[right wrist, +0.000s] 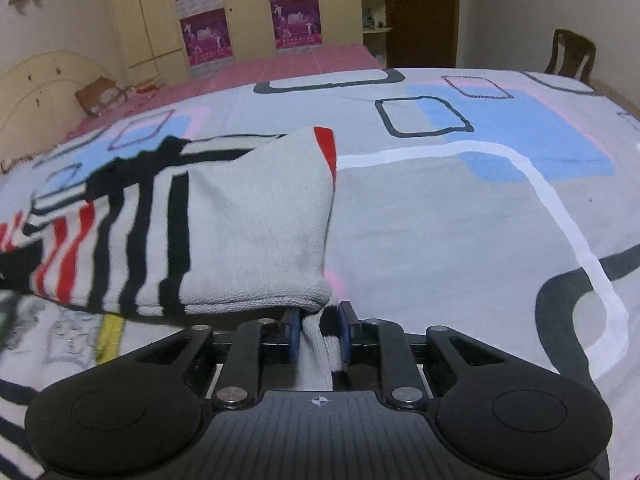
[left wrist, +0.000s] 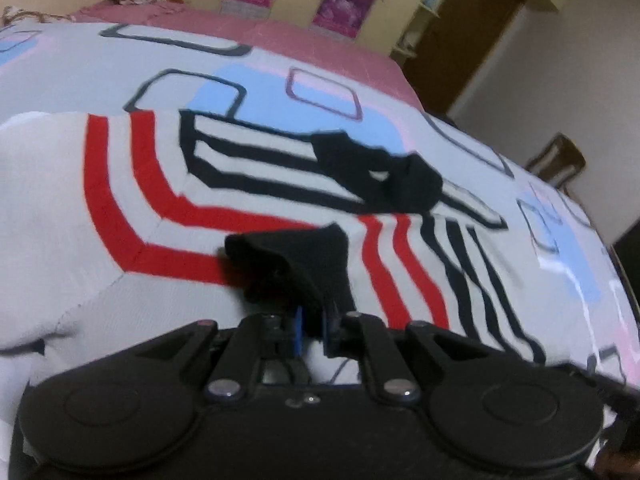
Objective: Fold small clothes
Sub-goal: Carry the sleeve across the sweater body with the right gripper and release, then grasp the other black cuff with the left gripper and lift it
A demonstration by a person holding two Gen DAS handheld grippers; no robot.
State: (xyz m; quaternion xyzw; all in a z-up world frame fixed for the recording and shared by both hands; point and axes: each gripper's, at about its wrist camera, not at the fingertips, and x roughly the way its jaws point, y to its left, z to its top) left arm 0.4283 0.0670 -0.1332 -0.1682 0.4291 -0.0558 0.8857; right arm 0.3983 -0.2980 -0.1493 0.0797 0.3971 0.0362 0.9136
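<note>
Patterned bedsheet [right wrist: 460,208] under striped garment [right wrist: 248,216], wardrobe [right wrist: 140,12] behind.

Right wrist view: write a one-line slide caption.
Right claw shut on the corner of a grey, red- and black-striped garment lying on a patterned bedsheet.

One striped knit garment [right wrist: 248,216] lies near, on one patterned bedsheet [right wrist: 460,208]; four magenta posters [right wrist: 206,36] far; one wooden chair [right wrist: 570,54] far right; perhaps one door [right wrist: 420,12].
</note>
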